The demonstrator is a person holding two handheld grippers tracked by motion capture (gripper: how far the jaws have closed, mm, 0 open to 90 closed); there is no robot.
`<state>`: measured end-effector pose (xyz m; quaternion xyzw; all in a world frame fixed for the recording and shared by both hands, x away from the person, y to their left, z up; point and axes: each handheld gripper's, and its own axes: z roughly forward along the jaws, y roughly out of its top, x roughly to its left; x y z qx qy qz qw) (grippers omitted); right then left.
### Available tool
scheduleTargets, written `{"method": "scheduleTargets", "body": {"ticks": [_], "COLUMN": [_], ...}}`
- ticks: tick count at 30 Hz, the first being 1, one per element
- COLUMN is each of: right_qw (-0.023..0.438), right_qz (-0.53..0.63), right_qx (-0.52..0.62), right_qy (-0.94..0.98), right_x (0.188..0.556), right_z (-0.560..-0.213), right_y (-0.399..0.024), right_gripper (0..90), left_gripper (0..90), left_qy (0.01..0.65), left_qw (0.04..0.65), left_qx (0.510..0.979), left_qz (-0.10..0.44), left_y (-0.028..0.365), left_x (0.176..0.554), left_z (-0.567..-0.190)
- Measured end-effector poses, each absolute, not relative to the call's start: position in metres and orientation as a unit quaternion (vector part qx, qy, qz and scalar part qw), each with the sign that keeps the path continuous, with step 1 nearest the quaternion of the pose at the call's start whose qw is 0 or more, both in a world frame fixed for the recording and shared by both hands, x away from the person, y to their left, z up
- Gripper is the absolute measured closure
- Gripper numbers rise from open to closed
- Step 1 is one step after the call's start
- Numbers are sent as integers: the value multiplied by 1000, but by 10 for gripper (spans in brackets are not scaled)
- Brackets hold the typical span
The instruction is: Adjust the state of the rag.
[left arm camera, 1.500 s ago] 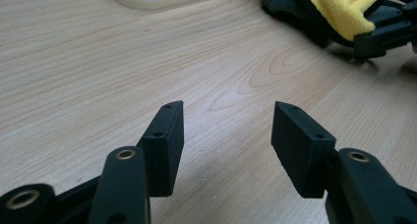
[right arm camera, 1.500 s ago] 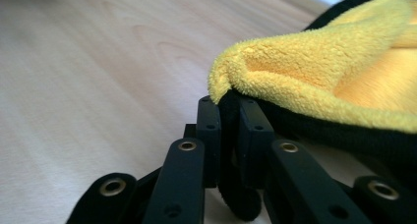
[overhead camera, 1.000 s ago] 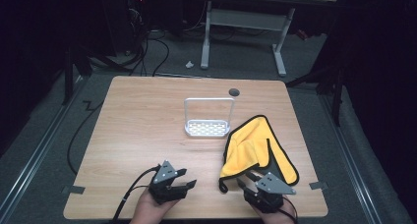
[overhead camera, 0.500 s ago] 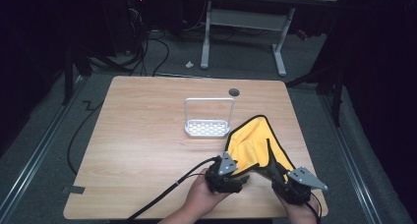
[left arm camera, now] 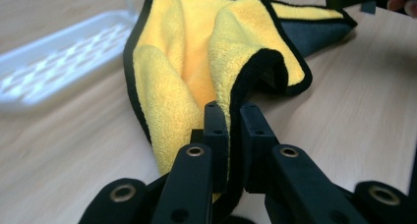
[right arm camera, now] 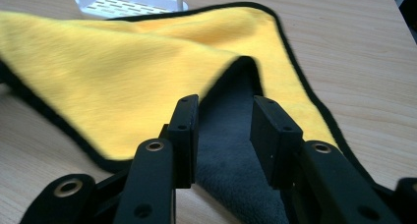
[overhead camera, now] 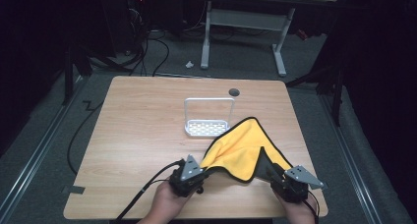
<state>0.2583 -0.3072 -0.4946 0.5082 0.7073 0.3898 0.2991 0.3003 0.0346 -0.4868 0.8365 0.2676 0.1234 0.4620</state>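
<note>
I am looking down on the wooden surface (overhead camera: 147,135), and the yellow cloth (overhead camera: 241,145) with its black trim is lying over the right half of it, near the front edge. The far corner of the cloth is touching the white rack (overhead camera: 208,128) that is standing near the middle of the surface, a little toward the back edge.

My left gripper (overhead camera: 193,174) is sitting near the front edge, about midway along it, at the cloth's near left corner. Its jaws have just been closing, and in the left gripper view the gripper (left arm camera: 235,115) is now pinching the black-trimmed edge of the cloth (left arm camera: 196,62) between its pads, with yellow pile bunching up just beyond them. The white rack (left arm camera: 64,57) is showing blurred beyond the cloth.

My right gripper (overhead camera: 275,174) is resting toward the front right corner of the surface, at the cloth's near right corner. Its jaws have just been closing too, yet in the right gripper view the gripper (right arm camera: 223,123) is standing with a clear gap between the pads, not pressing on anything. The grey underside of the cloth (right arm camera: 231,155) is lying between them, where the yellow face is folding back. The rack (right arm camera: 128,5) is showing past the cloth's far edge.
</note>
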Motion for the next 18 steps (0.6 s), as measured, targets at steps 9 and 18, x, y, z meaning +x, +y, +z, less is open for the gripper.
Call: {"method": "scheduleTargets", "body": {"ticks": [9,18], "right_qw": [292,271], "right_qz": [348,298], "right_qx": [522,528], "right_qy": [722,748], "right_x": [268,279], "right_z": [-510,-526], "right_y": [-304,-299], "right_gripper": [657,706], "left_gripper": [812,802], "left_qy": [302,320], "left_qw": [448,419], "left_qx": [837,844], "left_qz": [85,99], "left_y": [114,146], "left_x": [283,295], "left_z": [-511,-521]}}
